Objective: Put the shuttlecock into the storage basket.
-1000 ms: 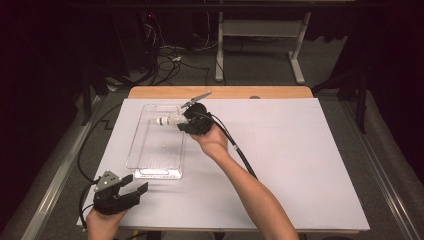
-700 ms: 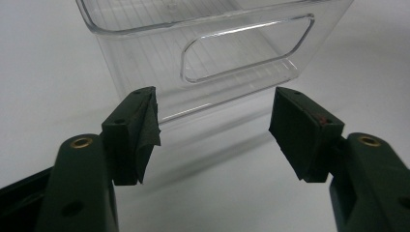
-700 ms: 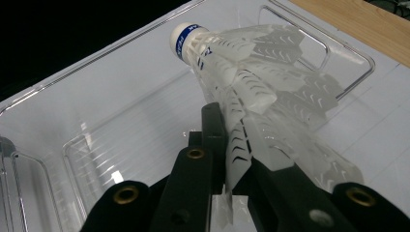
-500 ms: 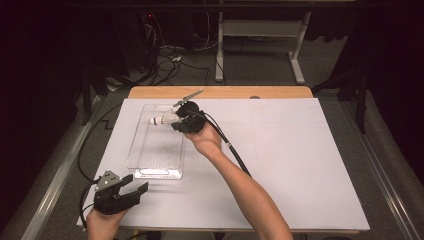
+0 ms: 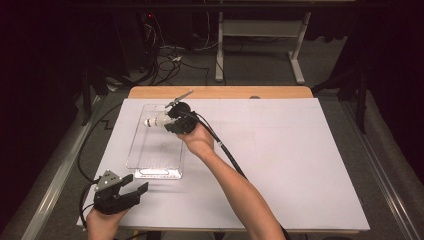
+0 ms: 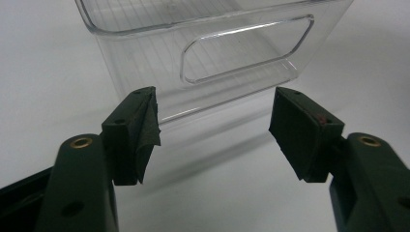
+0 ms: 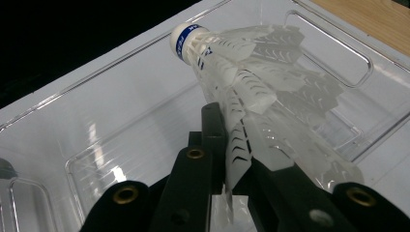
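1. Right gripper (image 5: pixel 167 121) has a shuttlecock (image 7: pixel 232 63) pinched by its feathers, cork end out, over the far end of the clear bin (image 5: pixel 137 150) near the table's (image 5: pixel 300 165) far-left corner.
2. Looks like the drop-in step: next it just needs lowering and letting go.
3. Left gripper (image 5: pixel 131 189), jaws spread and empty, waits at the near-left corner facing the bin's near wall. Loads of open table on the right.

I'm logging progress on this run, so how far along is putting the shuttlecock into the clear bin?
Done: the right gripper has the shuttlecock pinched by its feathers, cork end away from the jaws, and holds it over the clear bin's far end. In hand: carrying it over the bin; it seems not to rest on the floor. Left: lowering and releasing. The left gripper waits open near the bin's near end, holding nothing.
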Demonstrator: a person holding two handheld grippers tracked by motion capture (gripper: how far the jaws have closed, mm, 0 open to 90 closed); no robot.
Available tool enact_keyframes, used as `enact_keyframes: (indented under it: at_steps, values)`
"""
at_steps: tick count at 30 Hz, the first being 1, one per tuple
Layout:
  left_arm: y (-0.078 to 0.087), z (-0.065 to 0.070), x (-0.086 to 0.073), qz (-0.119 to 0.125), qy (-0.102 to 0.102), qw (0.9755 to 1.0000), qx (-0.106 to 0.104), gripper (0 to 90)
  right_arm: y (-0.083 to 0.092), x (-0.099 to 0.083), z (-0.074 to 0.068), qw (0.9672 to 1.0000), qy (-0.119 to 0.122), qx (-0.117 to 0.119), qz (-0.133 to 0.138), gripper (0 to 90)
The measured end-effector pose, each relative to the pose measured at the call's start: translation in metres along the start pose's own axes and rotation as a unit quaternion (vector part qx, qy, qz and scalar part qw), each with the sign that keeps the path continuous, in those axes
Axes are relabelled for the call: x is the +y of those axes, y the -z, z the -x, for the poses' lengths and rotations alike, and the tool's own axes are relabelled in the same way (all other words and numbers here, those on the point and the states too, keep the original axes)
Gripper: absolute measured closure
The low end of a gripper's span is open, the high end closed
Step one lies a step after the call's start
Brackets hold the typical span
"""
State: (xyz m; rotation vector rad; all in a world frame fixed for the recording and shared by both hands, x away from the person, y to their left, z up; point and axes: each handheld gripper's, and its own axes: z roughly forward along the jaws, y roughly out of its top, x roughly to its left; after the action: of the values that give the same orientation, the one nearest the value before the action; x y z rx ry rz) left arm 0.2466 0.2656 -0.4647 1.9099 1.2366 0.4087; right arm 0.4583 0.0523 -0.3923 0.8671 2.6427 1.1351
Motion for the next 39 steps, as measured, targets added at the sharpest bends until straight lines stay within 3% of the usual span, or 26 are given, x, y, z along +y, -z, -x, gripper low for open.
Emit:
enact_keyframes:
  at_steps: [14,25,39]
  values:
    - [-0.001,0.000,0.000,-0.001,-0.001,1.0000,-0.003,35.2,-0.016,-0.001,0.006,0.9996,-0.022,-0.008,-0.017,88.7]
    - [-0.001,0.001,0.001,0.000,-0.002,1.0000,-0.003,35.2,-0.028,-0.003,0.006,0.9995,-0.011,-0.009,-0.030,88.3]
    - [-0.001,0.000,0.000,0.000,-0.002,1.0000,-0.003,35.3,-0.035,-0.007,0.008,0.9988,-0.020,-0.004,-0.043,85.1]
